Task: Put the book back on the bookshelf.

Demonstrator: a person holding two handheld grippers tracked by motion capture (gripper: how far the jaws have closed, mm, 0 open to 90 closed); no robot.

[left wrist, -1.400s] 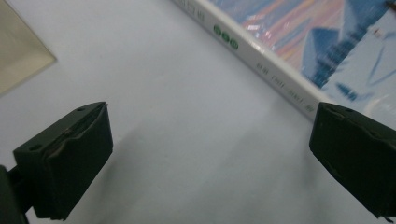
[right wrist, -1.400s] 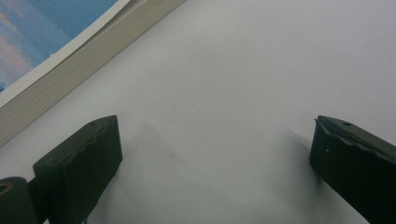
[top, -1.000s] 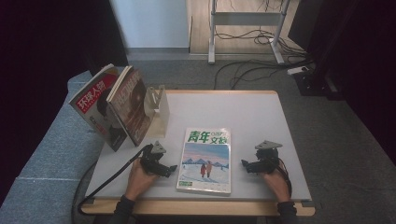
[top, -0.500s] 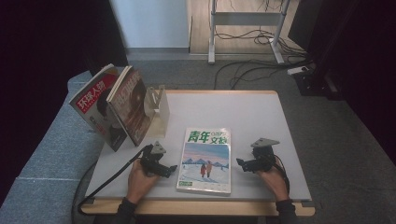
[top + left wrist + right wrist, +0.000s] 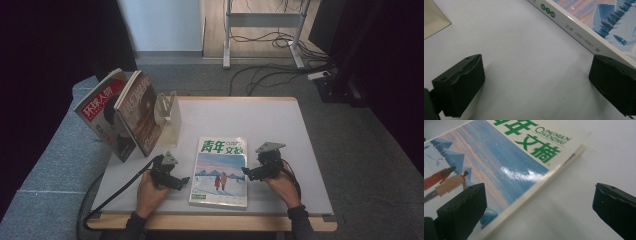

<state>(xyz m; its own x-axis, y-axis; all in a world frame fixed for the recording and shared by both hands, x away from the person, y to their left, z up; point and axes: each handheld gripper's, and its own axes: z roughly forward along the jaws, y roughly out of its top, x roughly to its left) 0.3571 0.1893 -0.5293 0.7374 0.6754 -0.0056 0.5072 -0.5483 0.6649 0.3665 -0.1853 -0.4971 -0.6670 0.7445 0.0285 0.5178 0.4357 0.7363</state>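
magazine (image 5: 220, 170) lies flat in the lower middle; your left gripper (image 5: 184, 181) and right gripper (image 5: 245, 173), jaws wide apart, flank it.

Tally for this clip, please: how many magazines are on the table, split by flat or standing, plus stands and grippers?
Magazines lying flat: 1, the green-titled magazine
Magazines standing upright: 2, the red-covered magazine and the brown-covered magazine
Clear stands: 1, the stand
Grippers: 2, the left gripper and the right gripper, both open
Total: 6
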